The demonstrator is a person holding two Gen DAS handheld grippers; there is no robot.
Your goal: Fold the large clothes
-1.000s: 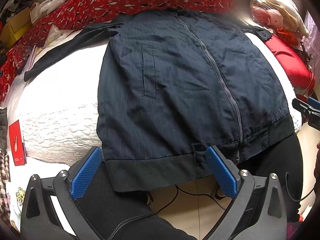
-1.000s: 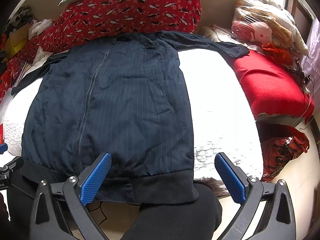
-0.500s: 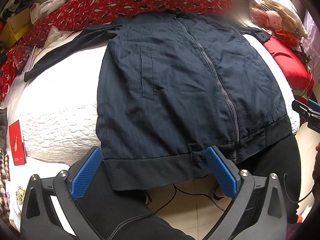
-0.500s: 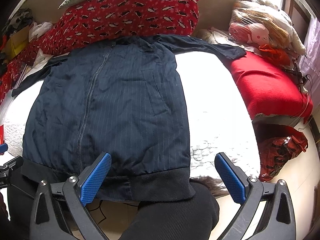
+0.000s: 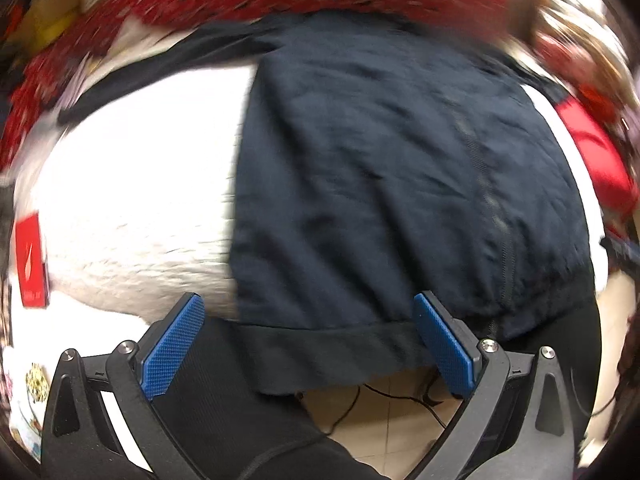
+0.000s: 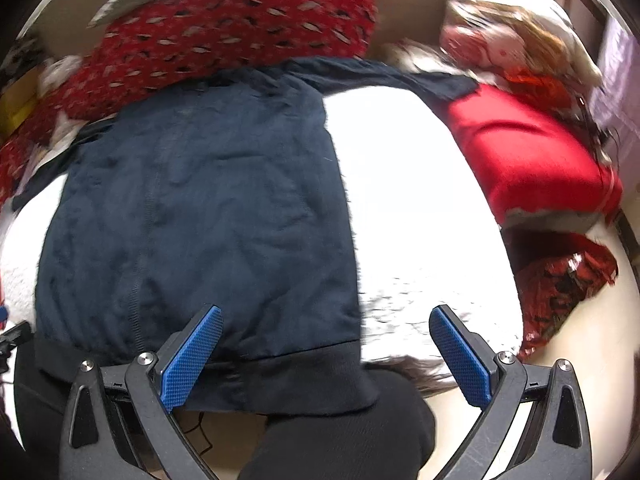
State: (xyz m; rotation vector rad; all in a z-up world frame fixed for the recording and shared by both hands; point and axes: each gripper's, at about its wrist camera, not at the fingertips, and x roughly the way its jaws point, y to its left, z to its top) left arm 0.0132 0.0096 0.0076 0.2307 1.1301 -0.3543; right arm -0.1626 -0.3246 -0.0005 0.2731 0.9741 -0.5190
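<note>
Your jacket [image 5: 380,168] lies flat, front up, zip closed, spread on the white bed [image 5: 132,208], collar toward the red pillow [image 6: 240,36] at the far end, hem [image 5: 332,352] hanging just over the near edge above your legs. One sleeve [image 6: 384,76] runs out toward the red cushion [image 6: 528,156], the other sleeve [image 5: 160,72] trails off the opposite way. Both frames are motion-blurred, so fine detail is unreliable. Your left gripper [image 5: 308,346] is spread wide, nothing between its blue pads [image 5: 174,346], sitting just in front of the hem's left corner. Your right gripper [image 6: 326,356] is likewise released and empty, framing the hem's right corner. Handling, as a judgement: thin woven shell, soft and limp, light for its size, likely a bit slick, so it'll sag and slide when lifted. The ribbed hem band is thicker and grippier, so that's your best bite; pinch it near each corner, not the thin body cloth, which may slip out or drag only one layer. The zip [image 5: 488,200] gives a stiff line down the middle, so fold alongside it, not across it sideways. Sleeves are floppy and far off, so bring them in over the body before you fold the hem up toward the collar. Nothing fragile here. Watch the hem catching on your knees.
</note>
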